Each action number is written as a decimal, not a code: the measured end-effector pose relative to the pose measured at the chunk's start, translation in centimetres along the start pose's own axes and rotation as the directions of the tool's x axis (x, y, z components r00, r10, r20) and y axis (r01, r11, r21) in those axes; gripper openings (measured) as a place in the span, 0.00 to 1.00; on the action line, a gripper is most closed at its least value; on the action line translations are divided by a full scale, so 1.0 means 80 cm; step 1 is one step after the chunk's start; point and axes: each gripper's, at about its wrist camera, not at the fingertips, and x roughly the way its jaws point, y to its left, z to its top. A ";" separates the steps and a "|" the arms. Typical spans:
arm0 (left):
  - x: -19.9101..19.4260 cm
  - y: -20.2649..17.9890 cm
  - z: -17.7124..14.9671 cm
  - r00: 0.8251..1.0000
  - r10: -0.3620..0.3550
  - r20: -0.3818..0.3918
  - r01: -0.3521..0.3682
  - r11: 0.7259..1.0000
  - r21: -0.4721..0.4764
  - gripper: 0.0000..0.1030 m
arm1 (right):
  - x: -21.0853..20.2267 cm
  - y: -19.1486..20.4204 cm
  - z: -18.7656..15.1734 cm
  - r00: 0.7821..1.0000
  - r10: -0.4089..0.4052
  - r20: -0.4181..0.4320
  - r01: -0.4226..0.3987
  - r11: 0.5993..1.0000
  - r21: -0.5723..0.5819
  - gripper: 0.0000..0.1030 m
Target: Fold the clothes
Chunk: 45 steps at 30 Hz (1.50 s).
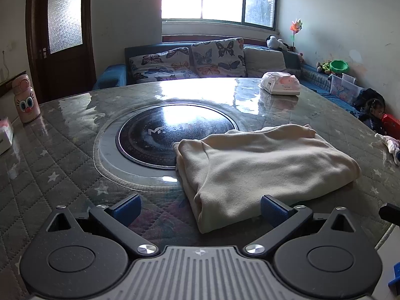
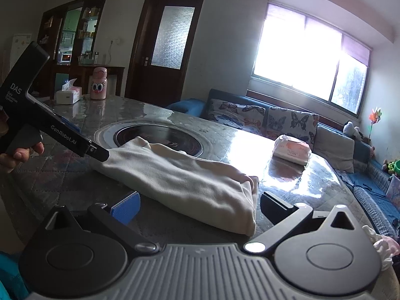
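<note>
Your left tool (image 1: 200, 211) and right tool (image 2: 200, 208) both spread apart, near folded cream garment (image 1: 262, 167) on desk (image 1: 62, 155).

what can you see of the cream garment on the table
The cream garment is soft, fleece-like cloth, folded into a thick, roughly rectangular bundle with layered edges. It lies flat on the glossy quilted table, one corner overlapping the round black inset. In the right wrist view, the left gripper's tip meets its far end. Both grippers' jaws are open.
</note>
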 end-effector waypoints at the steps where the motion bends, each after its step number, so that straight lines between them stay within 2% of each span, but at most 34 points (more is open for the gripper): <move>1: 0.000 0.000 0.000 1.000 -0.002 -0.003 0.002 1.000 -0.004 1.00 | 0.001 0.000 0.000 1.000 0.002 0.000 -0.002 1.000 -0.001 1.00; 19: 0.019 0.017 0.020 0.999 0.021 -0.030 -0.022 0.999 -0.044 1.00 | 0.032 -0.006 0.007 0.996 0.076 -0.037 -0.077 0.997 -0.011 1.00; 38: 0.058 0.004 0.048 0.994 0.007 -0.110 -0.012 0.999 -0.043 1.00 | 0.081 -0.016 0.016 0.985 0.143 -0.093 -0.147 0.988 -0.037 1.00; 45: 0.066 0.006 0.055 0.993 0.009 -0.118 -0.015 0.999 -0.048 1.00 | 0.095 -0.012 0.019 0.979 0.171 -0.110 -0.178 0.982 -0.055 1.00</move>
